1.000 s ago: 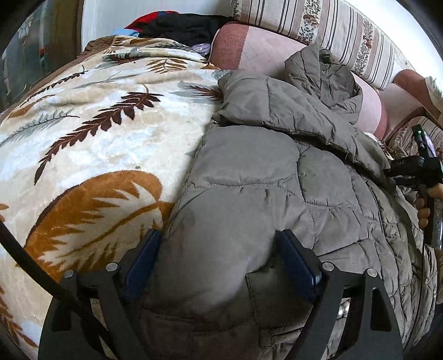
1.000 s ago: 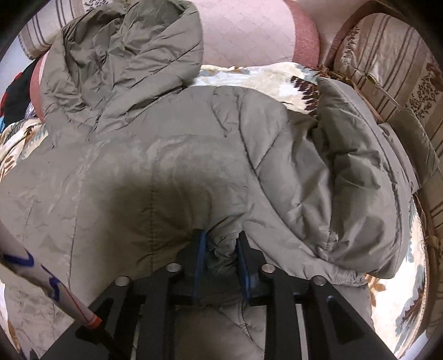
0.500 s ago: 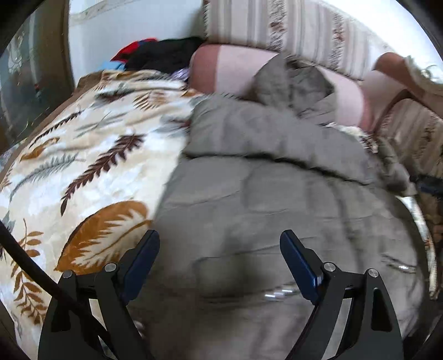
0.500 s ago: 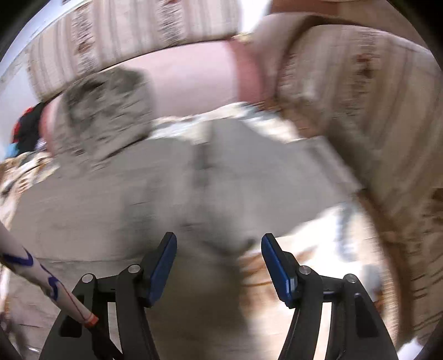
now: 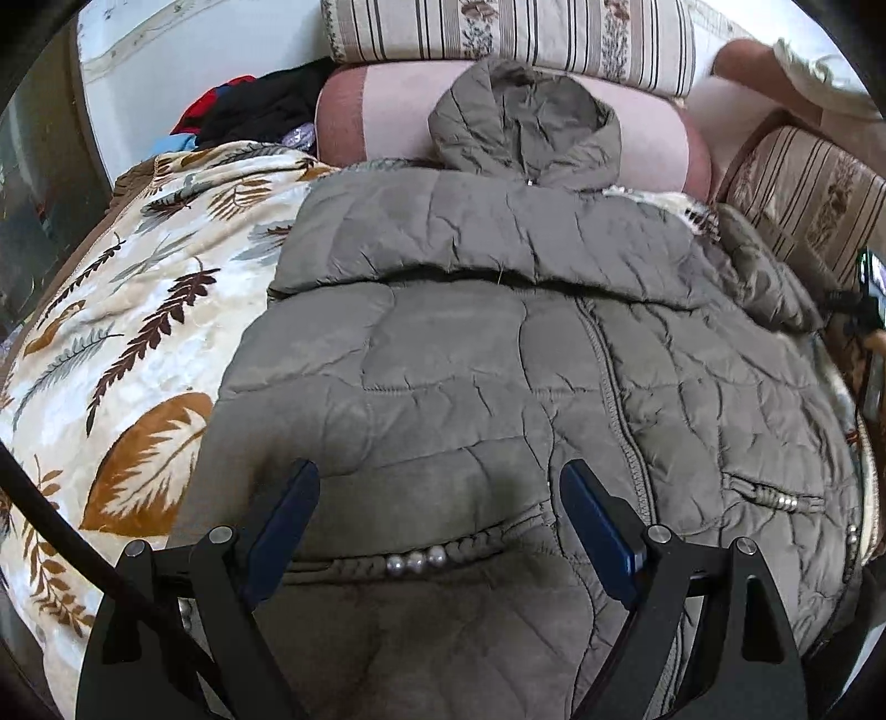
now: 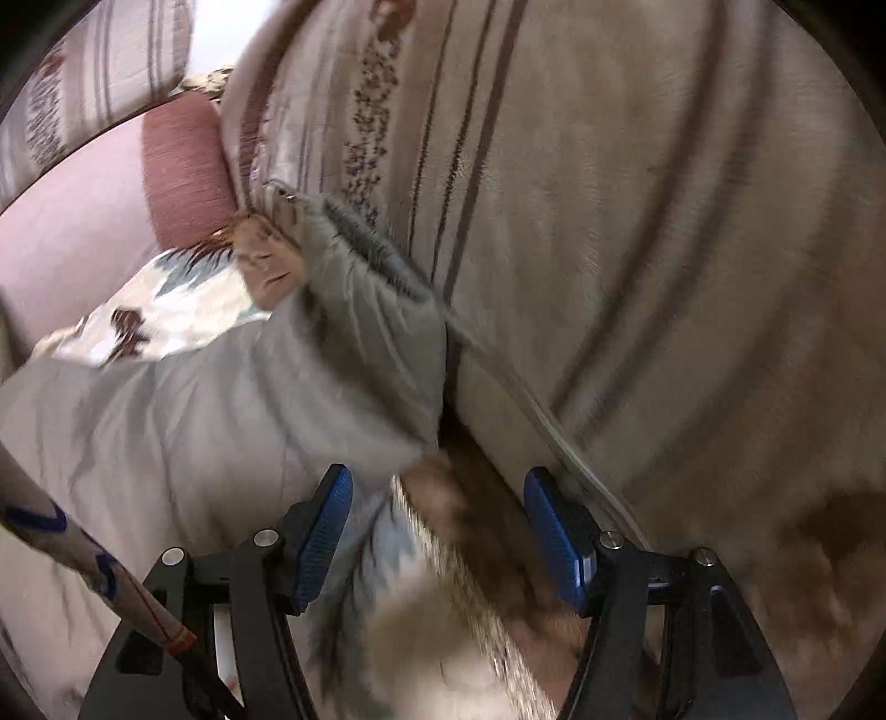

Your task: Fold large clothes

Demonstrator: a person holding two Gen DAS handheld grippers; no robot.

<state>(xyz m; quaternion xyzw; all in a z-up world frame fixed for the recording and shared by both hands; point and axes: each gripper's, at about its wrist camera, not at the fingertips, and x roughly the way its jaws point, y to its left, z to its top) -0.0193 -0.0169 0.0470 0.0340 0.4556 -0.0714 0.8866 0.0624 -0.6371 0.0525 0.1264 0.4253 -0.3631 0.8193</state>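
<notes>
A grey-olive quilted hooded jacket (image 5: 498, 343) lies spread on a leaf-patterned blanket (image 5: 122, 332), its hood (image 5: 526, 127) resting against a pink bolster. One sleeve is folded across the chest. My left gripper (image 5: 440, 520) is open and empty above the jacket's lower front, near a pocket with metal beads. My right gripper (image 6: 437, 531) is open and empty over the blanket edge beside the jacket's right sleeve (image 6: 354, 332), close to a striped sofa cushion (image 6: 609, 221). The right wrist view is blurred.
A pink bolster (image 5: 387, 111) and striped cushions (image 5: 526, 39) line the back of the sofa. A pile of dark and red clothes (image 5: 249, 111) sits at the back left. A striped armrest (image 5: 803, 188) stands on the right. A patterned stick (image 6: 83, 559) crosses the right view's lower left.
My right gripper let go of the jacket, opened and swung right toward the sleeve and sofa cushion. My left gripper drew back, still open, so the whole jacket now shows.
</notes>
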